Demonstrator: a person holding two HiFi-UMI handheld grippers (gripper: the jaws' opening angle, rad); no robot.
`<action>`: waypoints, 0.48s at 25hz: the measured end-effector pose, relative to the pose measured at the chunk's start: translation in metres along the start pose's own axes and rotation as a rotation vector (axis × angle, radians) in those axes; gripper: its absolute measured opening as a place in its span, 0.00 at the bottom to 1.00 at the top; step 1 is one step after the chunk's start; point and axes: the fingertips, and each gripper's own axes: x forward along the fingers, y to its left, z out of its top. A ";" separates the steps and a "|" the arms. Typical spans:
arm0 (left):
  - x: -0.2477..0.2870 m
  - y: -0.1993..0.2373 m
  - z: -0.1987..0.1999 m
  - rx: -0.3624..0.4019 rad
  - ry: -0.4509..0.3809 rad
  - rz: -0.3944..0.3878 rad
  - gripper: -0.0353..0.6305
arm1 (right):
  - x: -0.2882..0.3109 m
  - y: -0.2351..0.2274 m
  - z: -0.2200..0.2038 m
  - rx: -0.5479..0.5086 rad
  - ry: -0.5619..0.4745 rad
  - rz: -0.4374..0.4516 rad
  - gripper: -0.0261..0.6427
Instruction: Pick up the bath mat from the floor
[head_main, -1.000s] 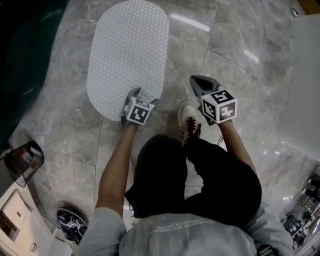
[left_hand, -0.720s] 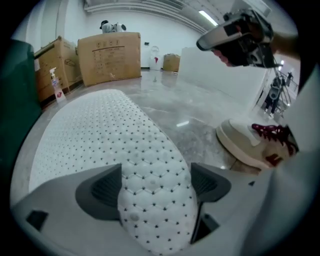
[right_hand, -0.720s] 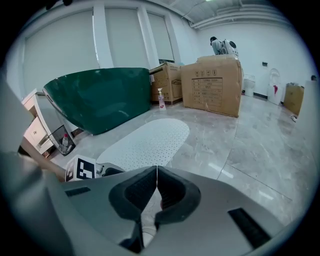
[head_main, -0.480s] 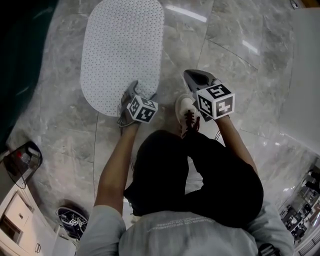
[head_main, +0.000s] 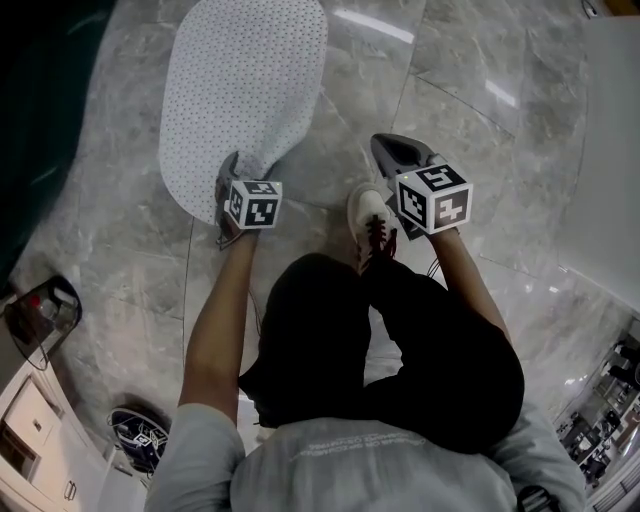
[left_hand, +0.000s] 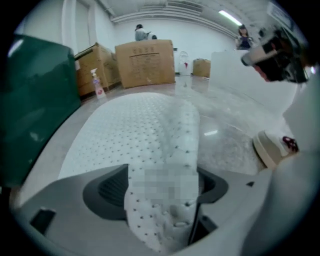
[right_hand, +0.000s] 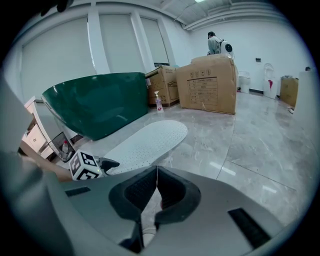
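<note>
Head view: at left, we are clamping the left gripper (head_main: 233, 183) on the near edge of the bath mat (head_main: 245, 90), presumably to peel it off the floor (head_main: 470, 130), where its far part is lying flat. At right, the right gripper (head_main: 398, 155) is hovering closed and empty, apart from the mat.

Grey marble floor (head_main: 480, 120) bears a white dotted bath mat (head_main: 250, 80) and cardboard boxes (left_hand: 145, 62).

Large storage-type hall — polished marble floor (right_hand: 260, 145), cardboard boxes (right_hand: 207, 85) at 12 o'clock, green tub (right_hand: 95, 107) at 10 o'clock.
</note>
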 end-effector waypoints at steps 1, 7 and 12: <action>0.001 0.015 -0.001 -0.054 0.002 0.006 0.63 | 0.001 0.000 -0.001 0.002 0.001 0.001 0.06; -0.006 0.045 0.011 -0.148 -0.039 -0.052 0.34 | 0.001 -0.004 -0.001 0.024 -0.006 0.002 0.06; -0.010 0.028 0.015 -0.098 -0.050 -0.105 0.11 | 0.000 -0.008 0.003 0.042 -0.018 -0.001 0.06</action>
